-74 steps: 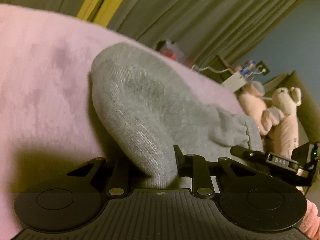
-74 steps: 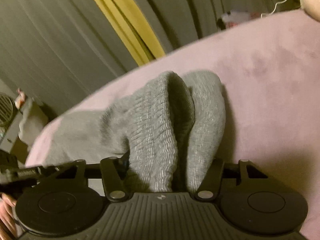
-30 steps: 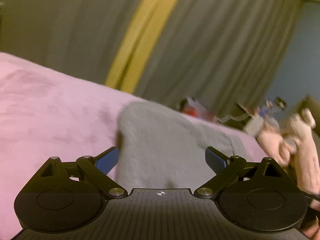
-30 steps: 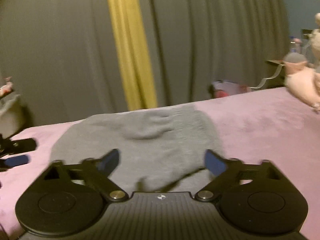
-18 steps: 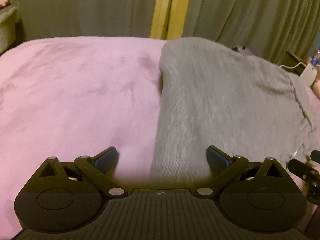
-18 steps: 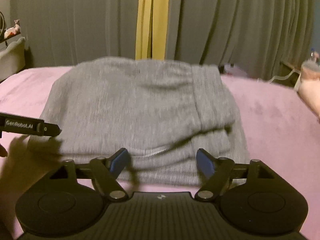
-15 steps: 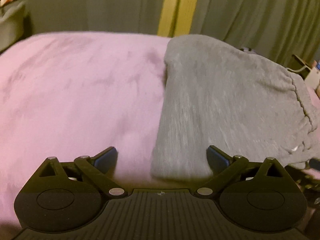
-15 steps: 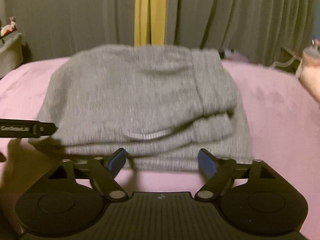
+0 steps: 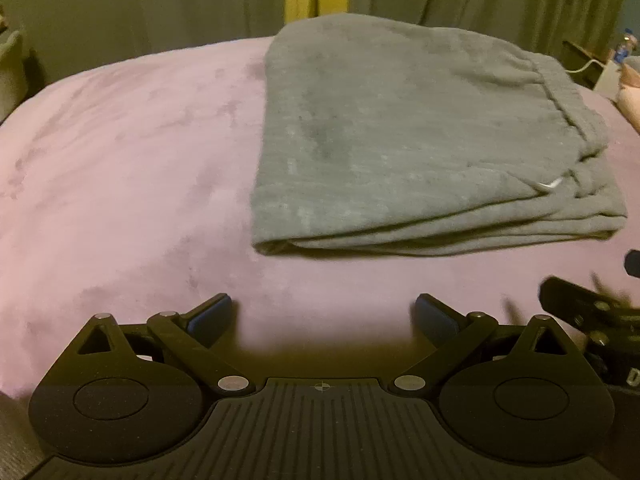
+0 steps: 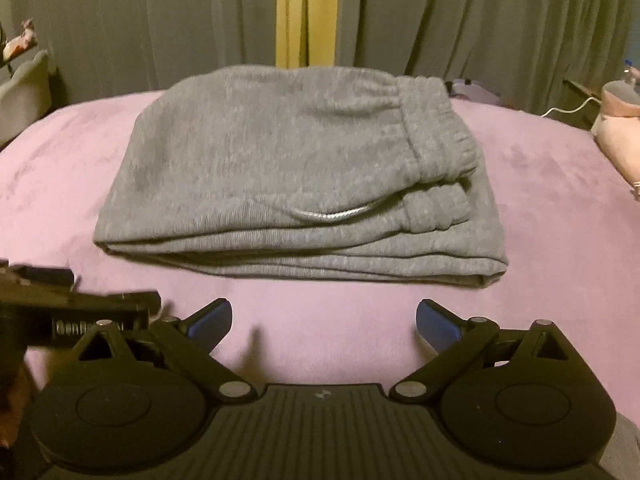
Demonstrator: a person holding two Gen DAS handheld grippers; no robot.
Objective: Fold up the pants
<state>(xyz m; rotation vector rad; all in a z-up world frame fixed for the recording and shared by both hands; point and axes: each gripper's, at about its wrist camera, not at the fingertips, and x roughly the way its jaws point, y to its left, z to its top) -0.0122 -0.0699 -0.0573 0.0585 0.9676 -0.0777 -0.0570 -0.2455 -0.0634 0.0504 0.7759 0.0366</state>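
Grey sweatpants (image 10: 296,184) lie folded in a flat stack on the pink bed cover (image 10: 328,320), the elastic waistband (image 10: 436,136) at the right and a drawstring loop showing at the front. My right gripper (image 10: 324,322) hovers just short of the stack's near edge; its jaws are still opening wide and hold nothing. In the left wrist view the same pants (image 9: 408,140) sit ahead and to the right. My left gripper (image 9: 323,314) is open and empty over bare cover (image 9: 120,168), short of the stack's near left corner.
Dark green curtains (image 10: 480,20) with a yellow strip (image 10: 304,12) hang behind the bed. A pink soft toy (image 10: 620,136) and a white cable lie at the right edge. The other gripper's black body shows at each view's side.
Both grippers have let go of the pants, pulled back toward the near side of the bed and tipped downward. The pants now lie flat as a folded stack.
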